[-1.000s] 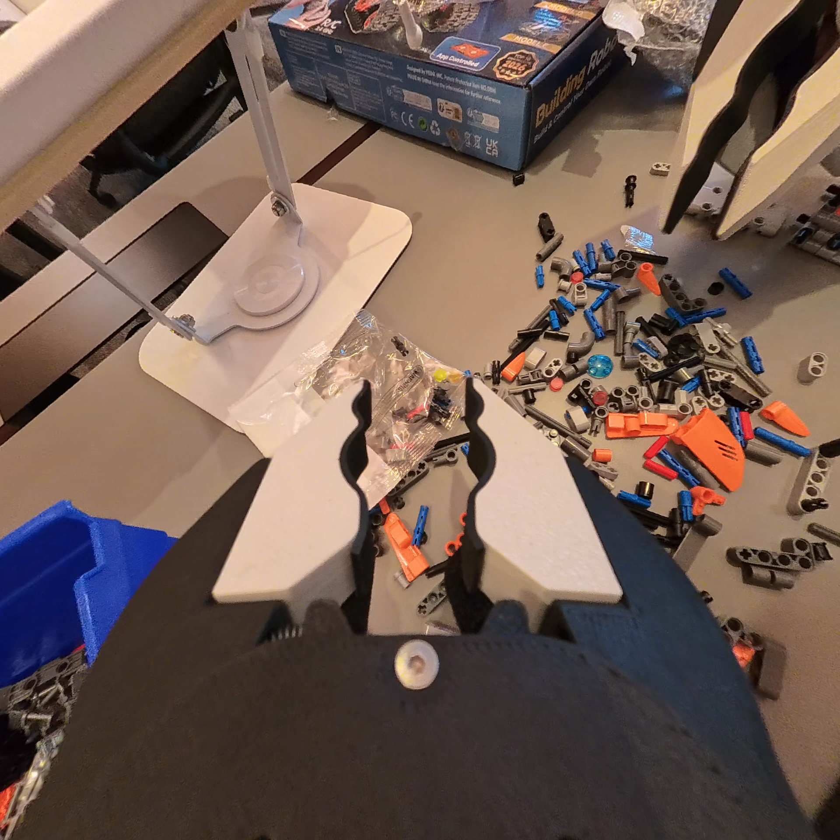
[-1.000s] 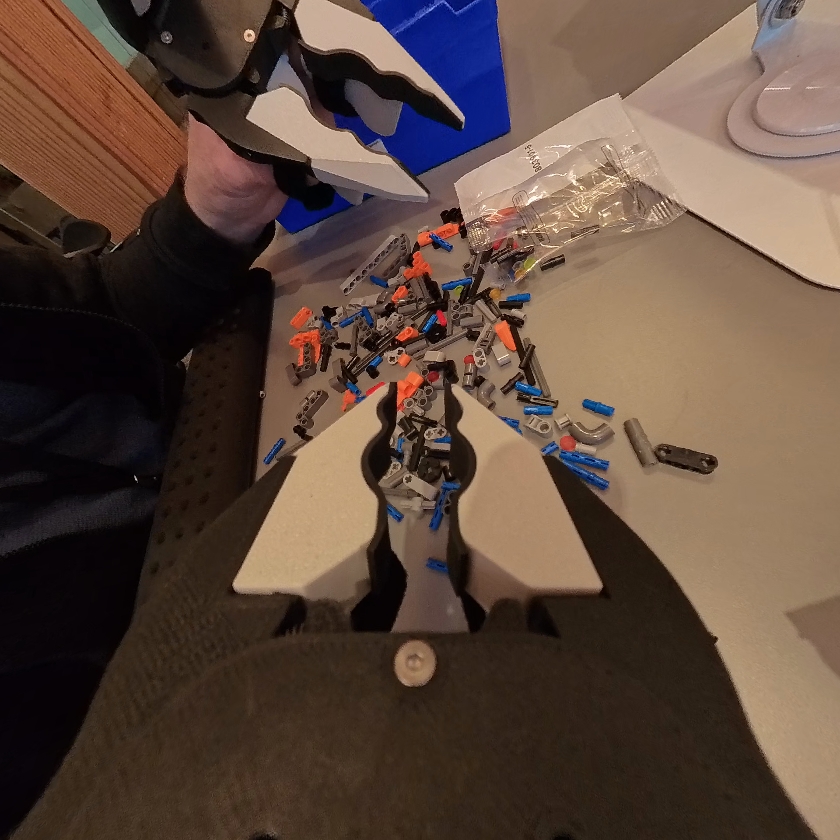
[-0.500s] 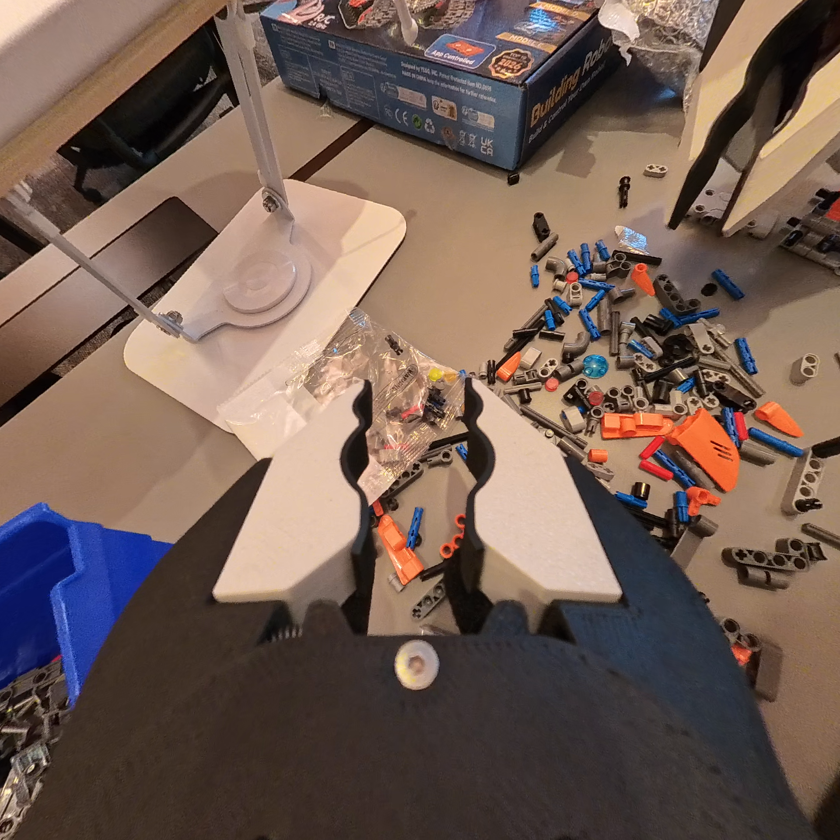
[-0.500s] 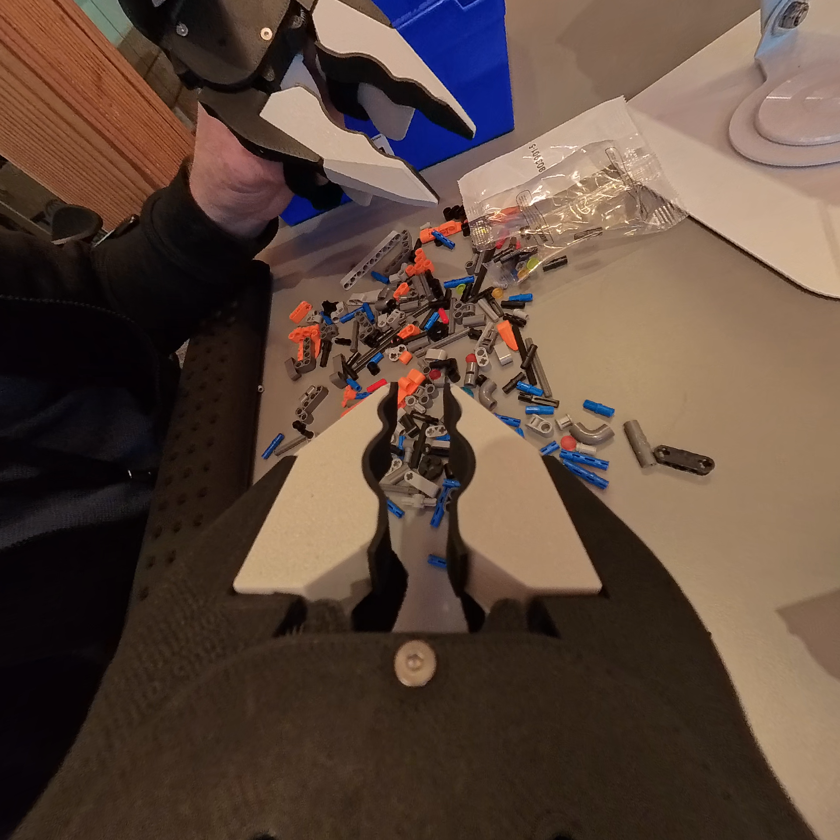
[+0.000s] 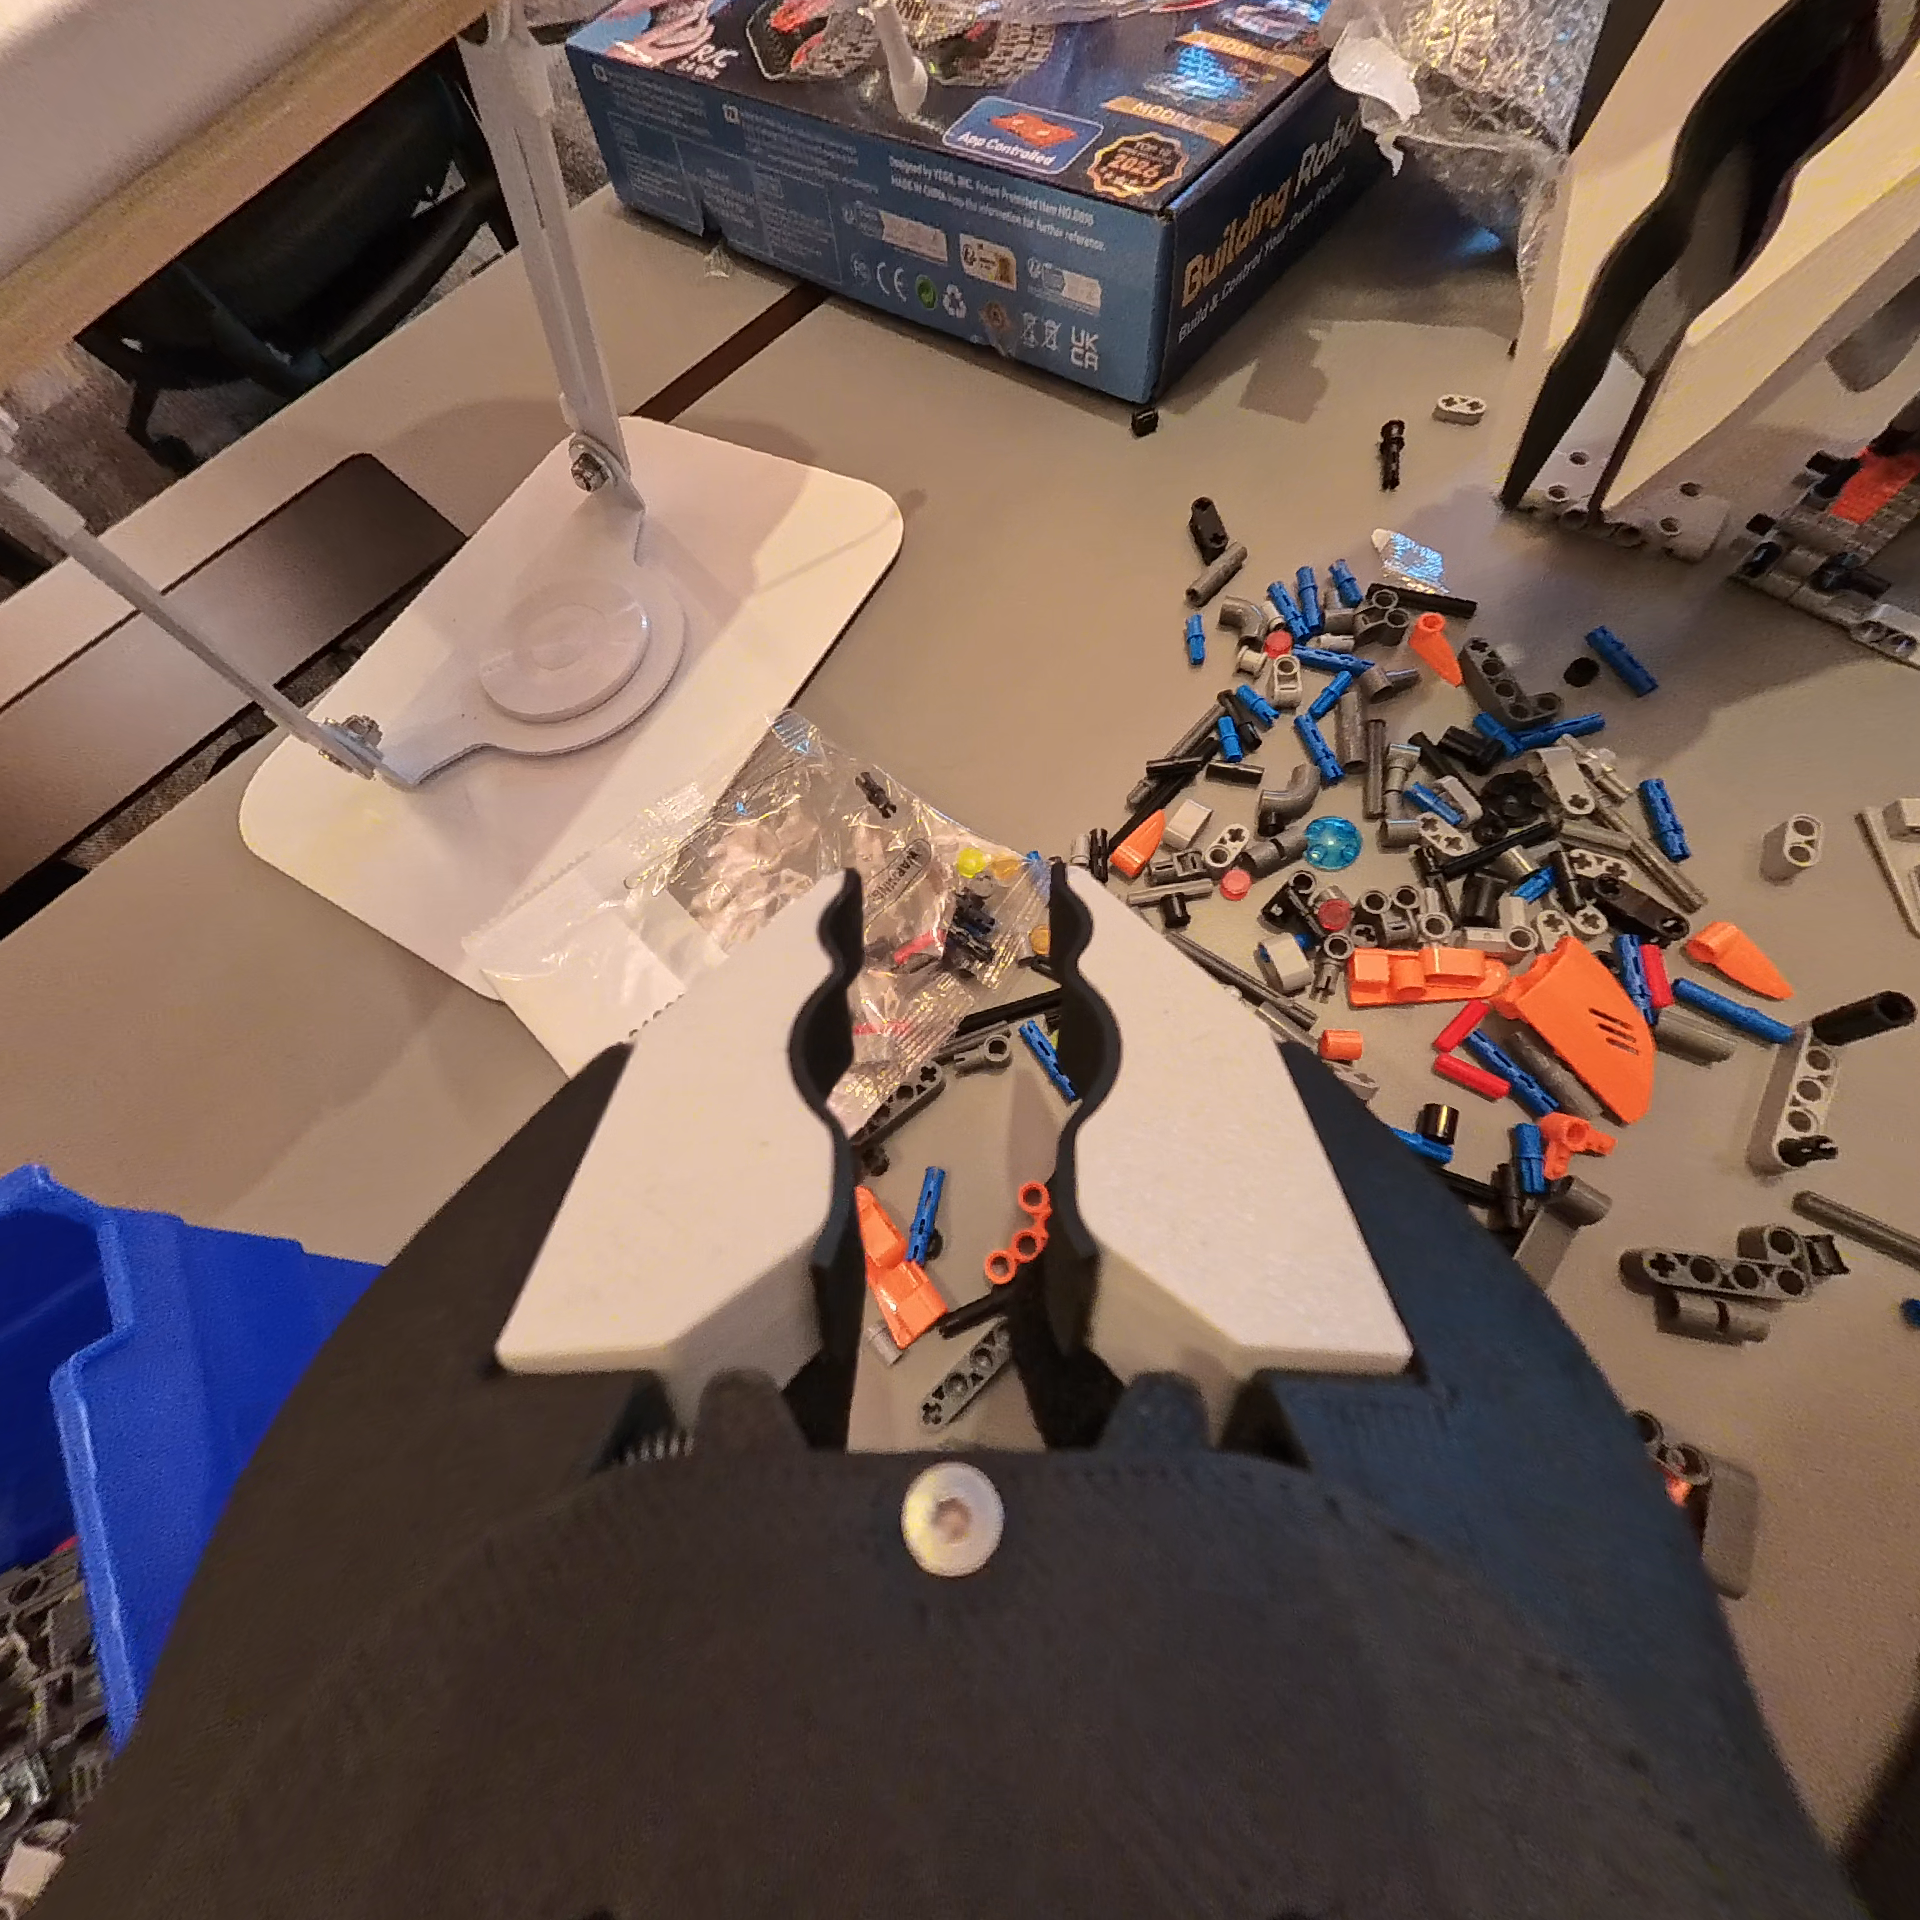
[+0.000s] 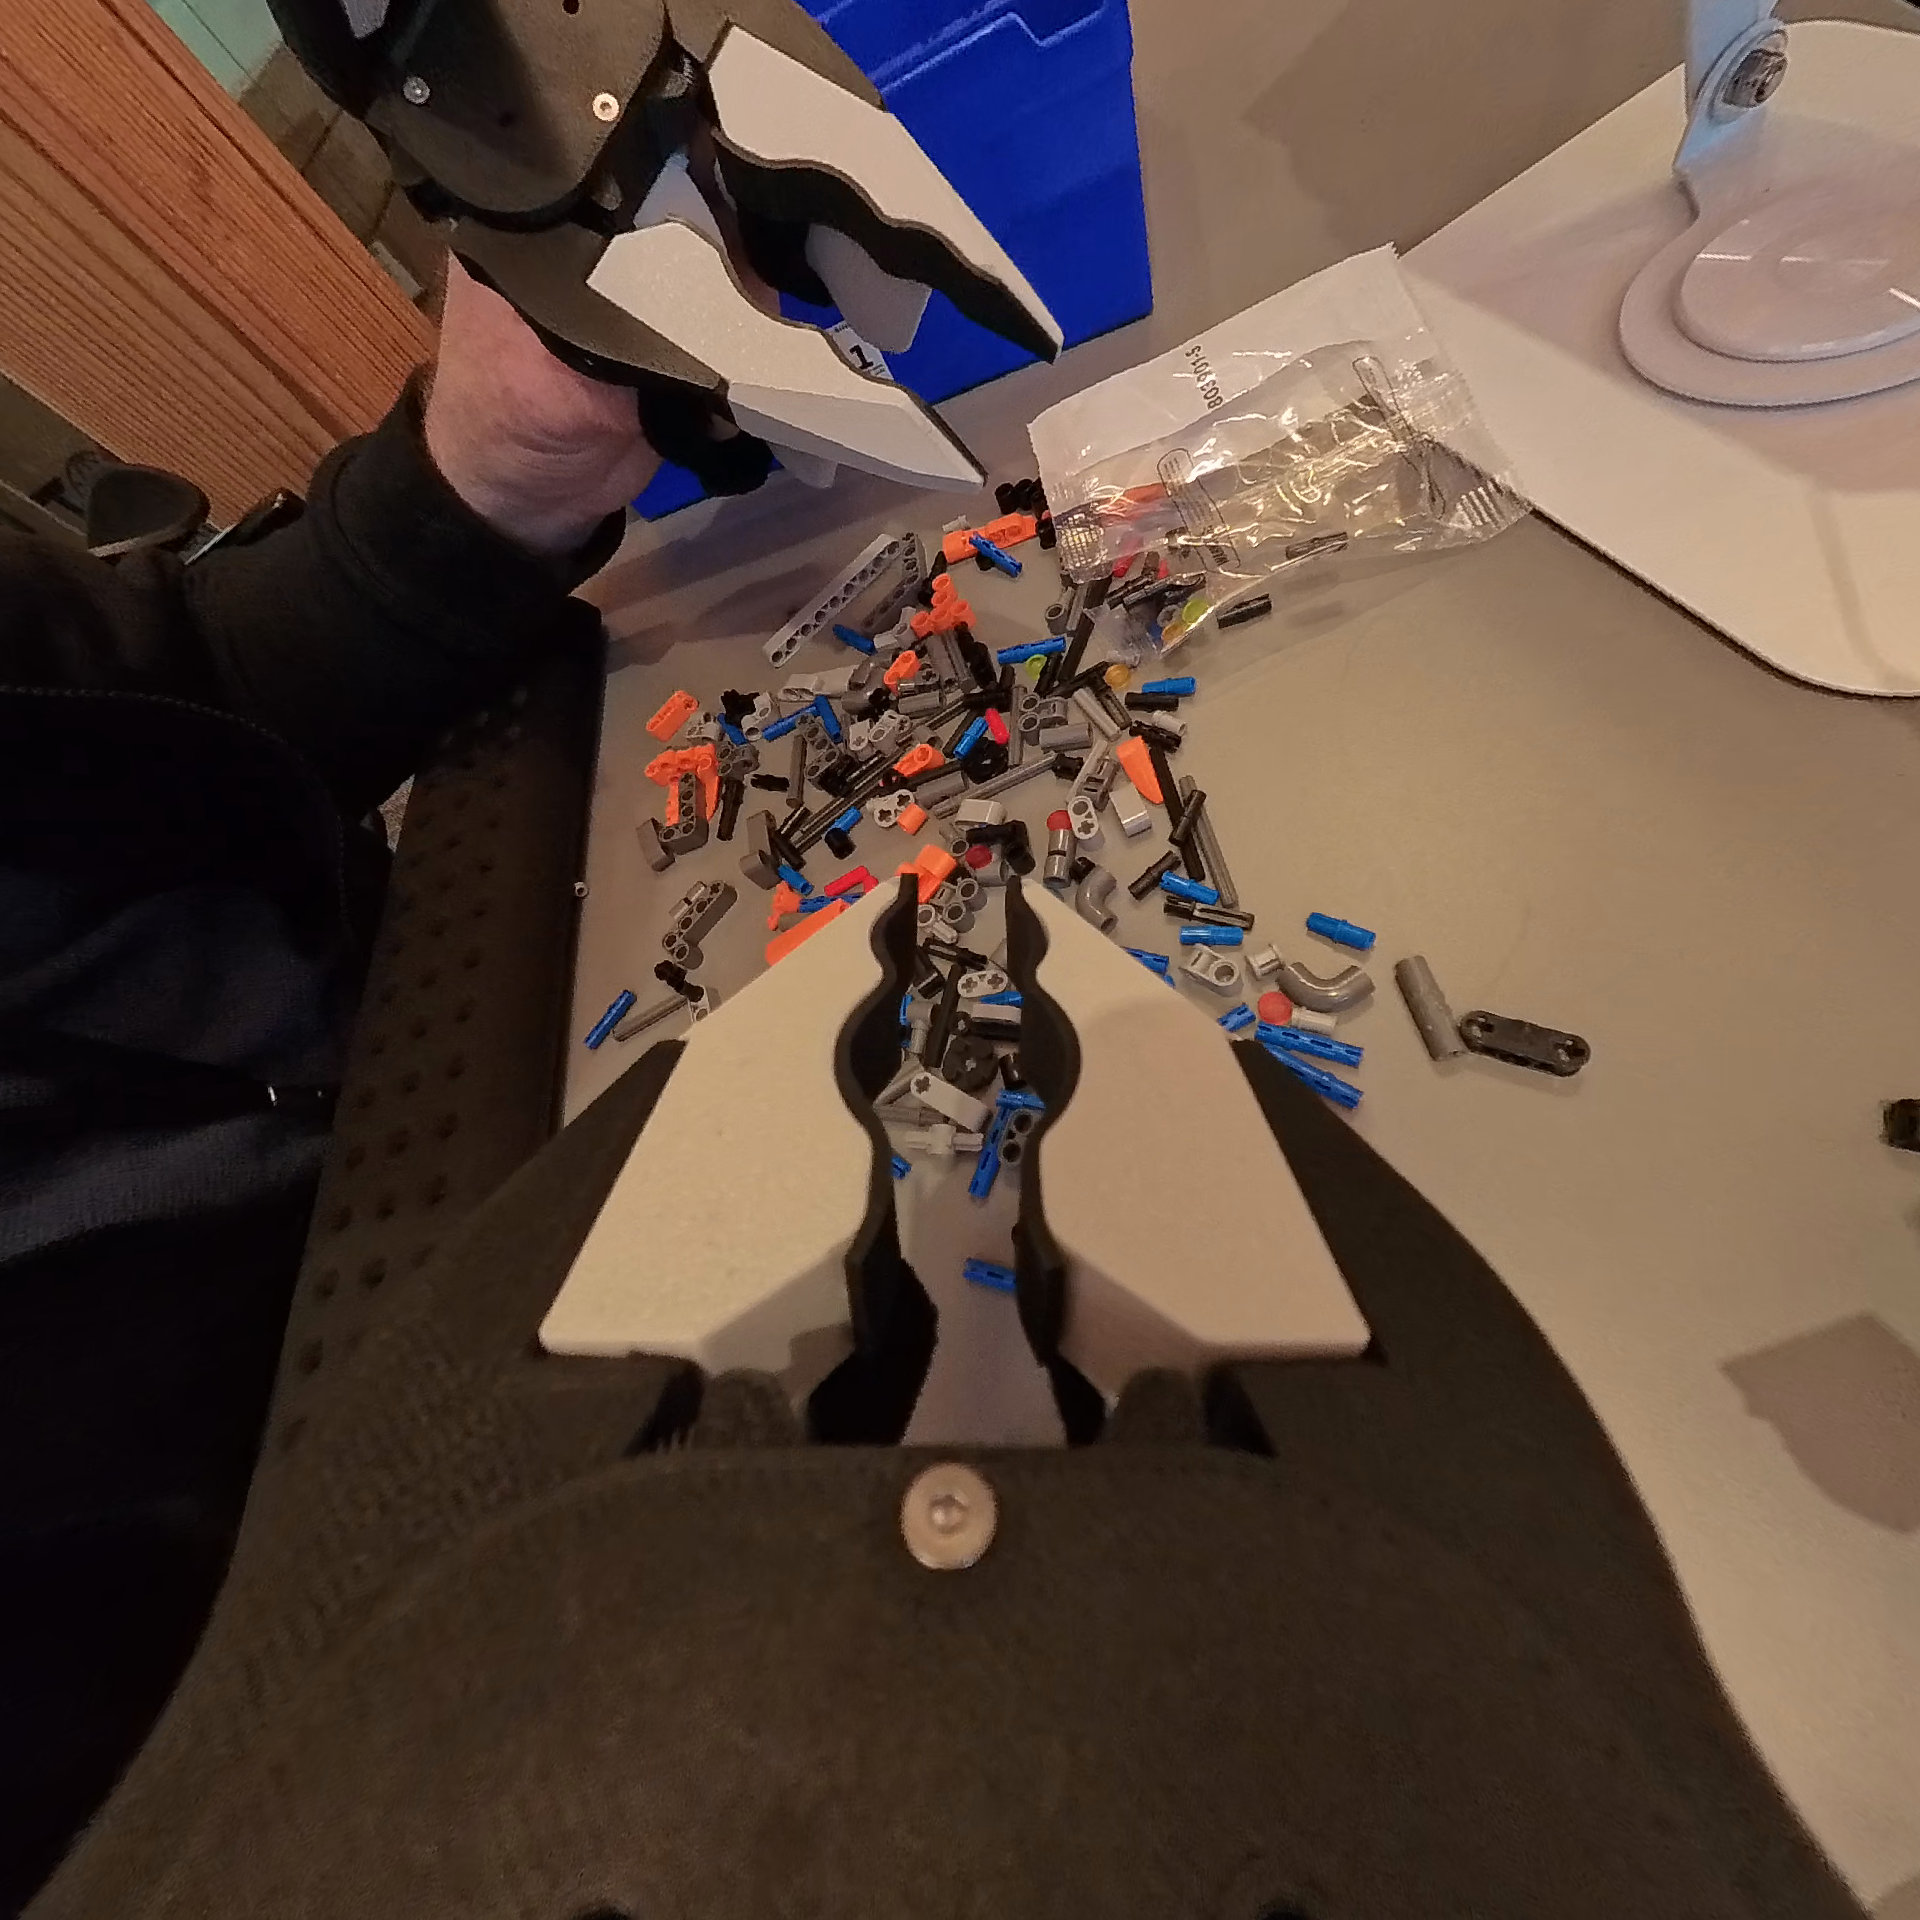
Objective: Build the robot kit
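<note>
A pile of small building pieces [image 5: 1455, 883], blue, grey, black and orange, lies on the grey table [image 5: 1039, 499]. A clear plastic bag [image 5: 790, 862] with a few small parts lies at the pile's left edge. My left gripper [image 5: 954, 883] is open and empty, hovering over the bag's near end. My right gripper [image 6: 961, 885] is open with a narrower gap and empty, above the near part of the pile [image 6: 966, 748]. The left gripper [image 6: 831, 343] also shows in the right wrist view, held in a hand above the bag [image 6: 1268, 457]. The right gripper [image 5: 1683, 260] shows in the left wrist view.
A blue bin [image 5: 114, 1382] holding dark parts stands at the near left. A white stand base [image 5: 582, 665] lies beyond the bag. A blue printed box [image 5: 987, 187] and bubble wrap [image 5: 1486, 94] sit at the back. A partly built grey assembly [image 5: 1829, 551] is at the right. The left gripper's tips are roughly 15 cm from the right gripper's.
My left gripper has drifted a little and dipped slightly toward the bag; the blue bin has slid toward the left view's corner. The right gripper has barely moved. Both stay open.
</note>
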Tool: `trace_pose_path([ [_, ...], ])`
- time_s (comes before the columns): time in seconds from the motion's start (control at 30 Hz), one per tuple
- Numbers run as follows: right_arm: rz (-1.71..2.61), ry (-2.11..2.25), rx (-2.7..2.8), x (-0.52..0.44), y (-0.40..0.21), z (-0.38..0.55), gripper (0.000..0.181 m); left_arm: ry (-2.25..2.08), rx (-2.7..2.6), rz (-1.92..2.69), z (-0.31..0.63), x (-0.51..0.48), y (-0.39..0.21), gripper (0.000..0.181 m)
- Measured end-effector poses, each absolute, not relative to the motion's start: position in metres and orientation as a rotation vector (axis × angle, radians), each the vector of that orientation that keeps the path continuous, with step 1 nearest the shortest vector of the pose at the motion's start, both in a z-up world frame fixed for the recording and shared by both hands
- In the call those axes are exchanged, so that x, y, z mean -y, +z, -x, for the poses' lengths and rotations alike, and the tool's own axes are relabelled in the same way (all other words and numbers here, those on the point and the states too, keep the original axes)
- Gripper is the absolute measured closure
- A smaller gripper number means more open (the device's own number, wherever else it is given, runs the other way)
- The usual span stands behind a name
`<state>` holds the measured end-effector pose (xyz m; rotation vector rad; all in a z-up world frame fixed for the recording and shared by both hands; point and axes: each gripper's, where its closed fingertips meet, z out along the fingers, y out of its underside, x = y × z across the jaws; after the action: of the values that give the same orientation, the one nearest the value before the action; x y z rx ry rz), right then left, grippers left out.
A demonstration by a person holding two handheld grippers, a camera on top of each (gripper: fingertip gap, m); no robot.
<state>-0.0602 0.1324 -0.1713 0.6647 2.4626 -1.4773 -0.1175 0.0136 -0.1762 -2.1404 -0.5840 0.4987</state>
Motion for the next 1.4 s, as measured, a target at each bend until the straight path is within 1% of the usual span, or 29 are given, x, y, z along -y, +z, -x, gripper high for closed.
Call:
trace_pose_path([
  [0.33,-0.676,-1.523,-2.496,-0.141,-0.158,0.064,0.169,0.512,0.552,2.13,0.115,-0.016,-0.173,0.163],
  [0.77,-0.723,-1.656,-2.599,-0.19,-0.119,0.065,0.171,0.504,0.532,2.11,0.111,-0.019,-0.167,0.166],
  [0.9,-0.827,-1.872,-2.578,-0.223,-0.088,0.067,0.174,0.499,0.526,2.104,0.11,-0.02,-0.166,0.166],
  [1.1,-1.102,-2.305,-2.339,-0.299,-0.043,0.064,0.177,0.485,0.513,2.102,0.108,-0.024,-0.166,0.165],
  [1.23,-1.177,-2.282,-2.311,-0.312,-0.06,0.055,0.177,0.476,0.509,2.102,0.107,-0.026,-0.166,0.165],
  [1.4,-1.124,-2.151,-2.386,-0.287,-0.086,0.044,0.176,0.472,0.503,2.104,0.105,-0.029,-0.166,0.165],
])
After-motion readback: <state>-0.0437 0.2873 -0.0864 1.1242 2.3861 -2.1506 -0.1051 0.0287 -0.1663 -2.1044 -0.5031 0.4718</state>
